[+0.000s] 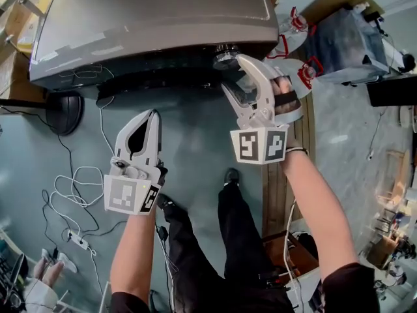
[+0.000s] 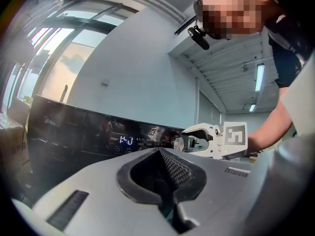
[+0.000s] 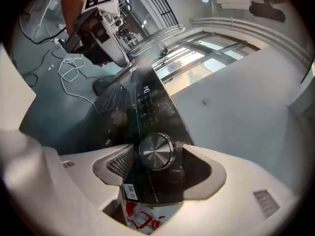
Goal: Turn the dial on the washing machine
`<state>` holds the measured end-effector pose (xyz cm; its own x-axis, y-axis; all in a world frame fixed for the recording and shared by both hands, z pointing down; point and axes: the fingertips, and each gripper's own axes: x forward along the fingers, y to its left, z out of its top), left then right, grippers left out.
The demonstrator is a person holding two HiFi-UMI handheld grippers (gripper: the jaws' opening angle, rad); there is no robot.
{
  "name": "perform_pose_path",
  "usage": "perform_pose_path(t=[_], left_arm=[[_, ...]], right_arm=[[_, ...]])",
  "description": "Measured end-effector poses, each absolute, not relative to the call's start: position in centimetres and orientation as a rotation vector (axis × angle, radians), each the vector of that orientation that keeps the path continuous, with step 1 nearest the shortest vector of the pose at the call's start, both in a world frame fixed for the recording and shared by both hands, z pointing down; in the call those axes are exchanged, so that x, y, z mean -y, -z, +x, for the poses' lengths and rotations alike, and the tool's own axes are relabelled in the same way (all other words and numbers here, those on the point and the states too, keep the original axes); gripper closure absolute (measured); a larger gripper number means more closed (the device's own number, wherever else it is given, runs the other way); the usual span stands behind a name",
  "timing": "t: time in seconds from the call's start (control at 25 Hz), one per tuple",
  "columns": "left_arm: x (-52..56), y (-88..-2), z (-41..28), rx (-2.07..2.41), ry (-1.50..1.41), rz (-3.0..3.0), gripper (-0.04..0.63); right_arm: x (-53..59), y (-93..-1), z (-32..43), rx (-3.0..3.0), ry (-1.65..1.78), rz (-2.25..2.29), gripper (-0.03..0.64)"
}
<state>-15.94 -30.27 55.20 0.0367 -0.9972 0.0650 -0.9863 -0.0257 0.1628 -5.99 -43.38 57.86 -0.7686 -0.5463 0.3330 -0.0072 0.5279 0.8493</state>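
Nearest, the right hand-held gripper (image 1: 232,72) gaped wide around the dial (image 3: 156,151) at the washing machine's (image 1: 150,18) front right edge, not gripping; the left hand-held gripper (image 1: 154,115) was shut, empty. Clamping the rim squarely before rolling seemed wise.

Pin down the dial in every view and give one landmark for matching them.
Head view: dial top centre, on the washer's front, just beyond the right claw.
Left gripper view: dial right of centre, at the panel's right end.
Right gripper view: dial centre, between the open jaws.
Shared landmark: the dark panel that carries it.
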Motion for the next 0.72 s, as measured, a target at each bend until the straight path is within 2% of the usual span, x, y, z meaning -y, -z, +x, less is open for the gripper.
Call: perform_pose_path(t=[0.72], left_arm=[[29.4,-56.4,-15.3,2.046,0.142,2.101,0.580]], right_arm=[[44.6,-58.8,-7.4,2.106,1.319,0.556,0.333]])
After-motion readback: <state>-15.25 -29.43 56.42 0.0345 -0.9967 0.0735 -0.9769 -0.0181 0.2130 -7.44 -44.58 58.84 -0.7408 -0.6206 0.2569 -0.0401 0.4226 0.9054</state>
